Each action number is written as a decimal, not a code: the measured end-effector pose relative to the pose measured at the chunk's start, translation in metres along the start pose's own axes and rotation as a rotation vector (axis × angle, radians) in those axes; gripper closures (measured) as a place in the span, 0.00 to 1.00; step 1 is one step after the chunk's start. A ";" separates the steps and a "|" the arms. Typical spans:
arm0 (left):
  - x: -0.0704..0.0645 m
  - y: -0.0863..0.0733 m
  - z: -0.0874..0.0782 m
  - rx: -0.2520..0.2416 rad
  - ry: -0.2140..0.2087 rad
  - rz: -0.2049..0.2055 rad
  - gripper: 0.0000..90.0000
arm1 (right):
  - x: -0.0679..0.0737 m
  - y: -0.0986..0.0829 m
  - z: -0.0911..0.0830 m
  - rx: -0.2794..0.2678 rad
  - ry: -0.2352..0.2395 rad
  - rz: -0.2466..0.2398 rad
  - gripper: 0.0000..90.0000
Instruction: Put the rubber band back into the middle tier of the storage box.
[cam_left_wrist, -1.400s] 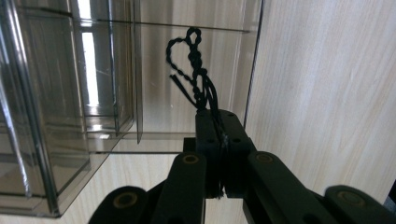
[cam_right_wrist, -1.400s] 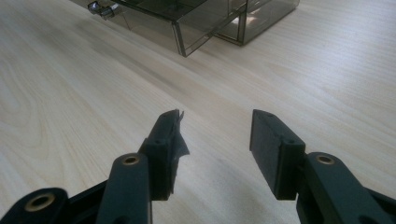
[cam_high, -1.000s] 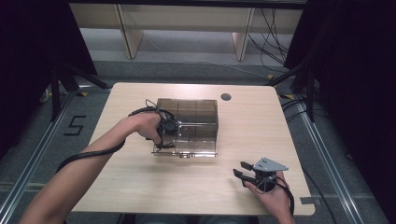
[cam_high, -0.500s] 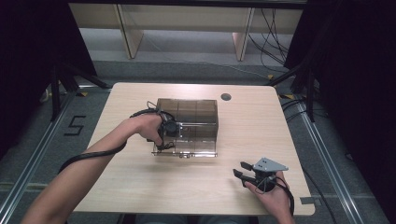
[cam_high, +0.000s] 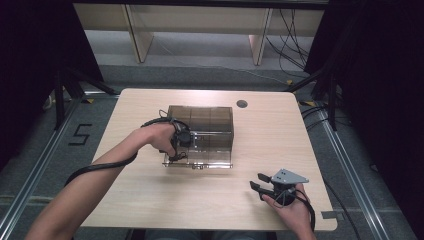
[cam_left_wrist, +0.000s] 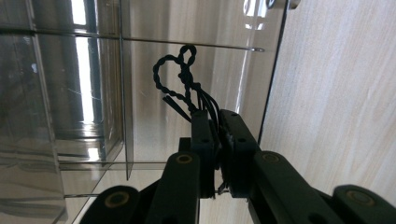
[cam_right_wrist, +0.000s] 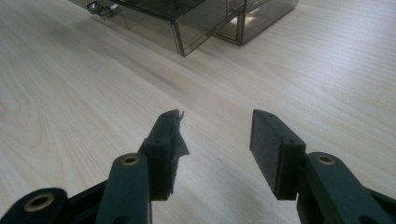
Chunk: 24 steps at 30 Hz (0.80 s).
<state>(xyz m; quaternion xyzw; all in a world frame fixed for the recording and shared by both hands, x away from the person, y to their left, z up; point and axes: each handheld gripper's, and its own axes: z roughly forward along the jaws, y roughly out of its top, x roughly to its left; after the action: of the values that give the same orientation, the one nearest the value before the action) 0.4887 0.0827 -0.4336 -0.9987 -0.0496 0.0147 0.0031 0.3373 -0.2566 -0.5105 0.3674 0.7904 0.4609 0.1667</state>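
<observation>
Item: black twisted cord (cam_left_wrist: 184, 77), thin, braided, tied into small loops at its upper end, loose strands running down. Location: over the pulled-out drawer of a smoky transparent acrylic drawer box (cam_high: 210, 120) at mid-table (cam_high: 150, 205). Left gripper (cam_left_wrist: 215, 135): jaws clenched on the cord. Right gripper (cam_right_wrist: 215, 140): jaws spread, nothing between them, low over bare wood near the front edge.

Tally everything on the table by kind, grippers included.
Clear drawer box: 1
Black twisted cord, pinched in the left gripper over the pulled-out drawer: 1
Grippers: 2 (the left one, plus the right gripper with jaws apart above bare wood)
Total: 4
</observation>
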 end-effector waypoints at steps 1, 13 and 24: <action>0.000 0.000 0.000 -0.002 0.003 0.000 0.93 | 0.000 0.000 0.000 0.000 0.001 0.000 0.60; 0.000 -0.002 -0.006 -0.031 0.016 -0.006 0.86 | 0.000 0.000 0.000 0.002 0.001 0.000 0.59; -0.002 -0.009 -0.016 -0.072 0.039 -0.042 0.78 | -0.001 0.000 0.000 0.004 -0.011 -0.008 0.59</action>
<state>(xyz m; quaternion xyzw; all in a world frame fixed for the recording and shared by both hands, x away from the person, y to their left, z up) 0.4865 0.0910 -0.4176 -0.9969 -0.0711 -0.0068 -0.0318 0.3377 -0.2575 -0.5105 0.3672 0.7919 0.4566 0.1721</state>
